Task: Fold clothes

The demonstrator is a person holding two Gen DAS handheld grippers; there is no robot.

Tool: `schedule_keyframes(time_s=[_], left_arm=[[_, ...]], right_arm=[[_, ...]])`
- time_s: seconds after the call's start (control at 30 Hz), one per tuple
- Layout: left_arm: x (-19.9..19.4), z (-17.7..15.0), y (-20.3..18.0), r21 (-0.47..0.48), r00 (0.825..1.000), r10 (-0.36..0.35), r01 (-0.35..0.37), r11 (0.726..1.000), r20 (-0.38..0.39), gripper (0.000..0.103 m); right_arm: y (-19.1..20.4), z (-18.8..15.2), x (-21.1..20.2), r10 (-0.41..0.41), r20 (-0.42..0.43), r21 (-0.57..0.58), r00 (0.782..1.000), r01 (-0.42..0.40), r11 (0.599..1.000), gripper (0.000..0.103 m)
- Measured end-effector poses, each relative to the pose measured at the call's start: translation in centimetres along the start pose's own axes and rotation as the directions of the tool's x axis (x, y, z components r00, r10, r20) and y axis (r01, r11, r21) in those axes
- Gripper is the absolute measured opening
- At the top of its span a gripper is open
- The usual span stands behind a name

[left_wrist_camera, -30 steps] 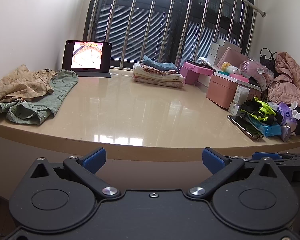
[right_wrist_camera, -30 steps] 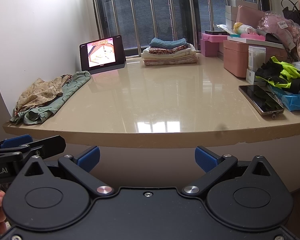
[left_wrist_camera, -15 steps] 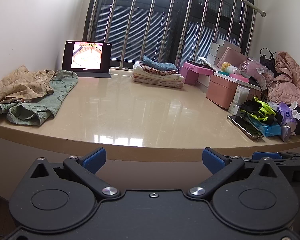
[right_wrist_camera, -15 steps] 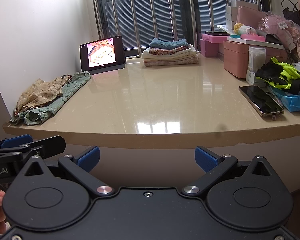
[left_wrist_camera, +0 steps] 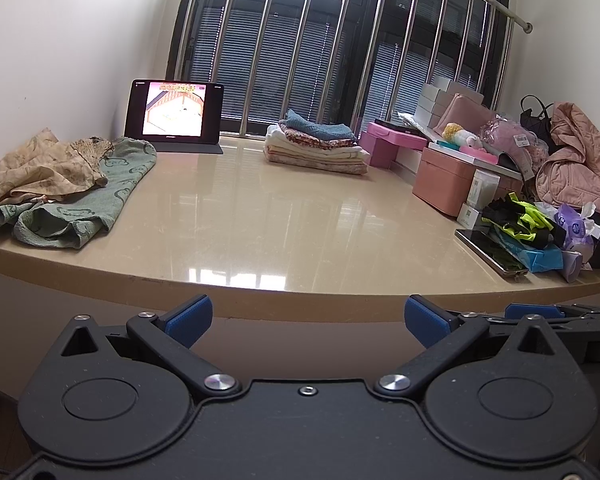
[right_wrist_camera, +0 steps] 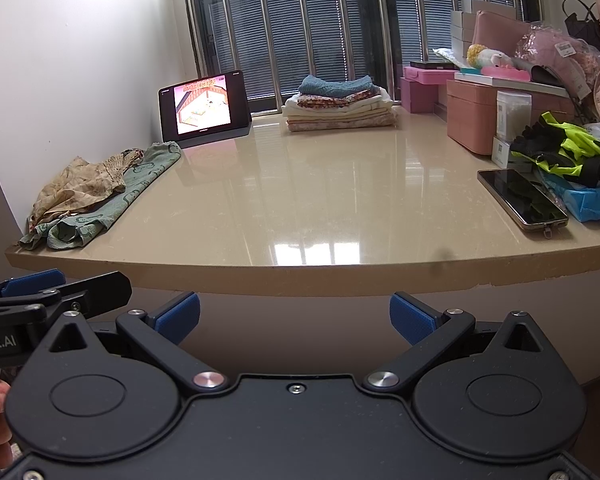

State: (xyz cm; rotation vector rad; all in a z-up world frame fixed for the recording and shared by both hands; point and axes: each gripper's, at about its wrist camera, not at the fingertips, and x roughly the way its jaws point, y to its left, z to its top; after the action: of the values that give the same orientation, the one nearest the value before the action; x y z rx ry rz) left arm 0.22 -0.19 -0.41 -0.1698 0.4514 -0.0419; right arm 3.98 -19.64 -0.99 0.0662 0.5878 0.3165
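Both grippers wide, empty — left gripper (left_wrist_camera: 307, 316), right gripper (right_wrist_camera: 294, 314), below the counter (right_wrist_camera: 300, 216) edge. Ahead-left: two crumpled garments (left_wrist_camera: 66, 184). Ahead-right: one phone (right_wrist_camera: 522, 199). Far — one folded stack (left_wrist_camera: 316, 146), one tablet (left_wrist_camera: 176, 112).

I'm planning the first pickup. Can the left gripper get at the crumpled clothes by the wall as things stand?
Probably yes. The left gripper is open, short of the table edge, and the crumpled clothes lie at the near left corner with nothing standing before them.
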Motion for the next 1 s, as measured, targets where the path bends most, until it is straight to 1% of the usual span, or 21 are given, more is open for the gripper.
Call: schedule_keyframes(time_s=[1.0], left_arm=[[0.15, -0.06, -0.07, 0.000, 1.000, 0.004, -0.004, 1.000, -0.007, 0.103]], right_arm=[[-0.07, -0.28, 0.15, 0.002, -0.009, 0.005, 1.000, -0.002, 1.000, 0.102]])
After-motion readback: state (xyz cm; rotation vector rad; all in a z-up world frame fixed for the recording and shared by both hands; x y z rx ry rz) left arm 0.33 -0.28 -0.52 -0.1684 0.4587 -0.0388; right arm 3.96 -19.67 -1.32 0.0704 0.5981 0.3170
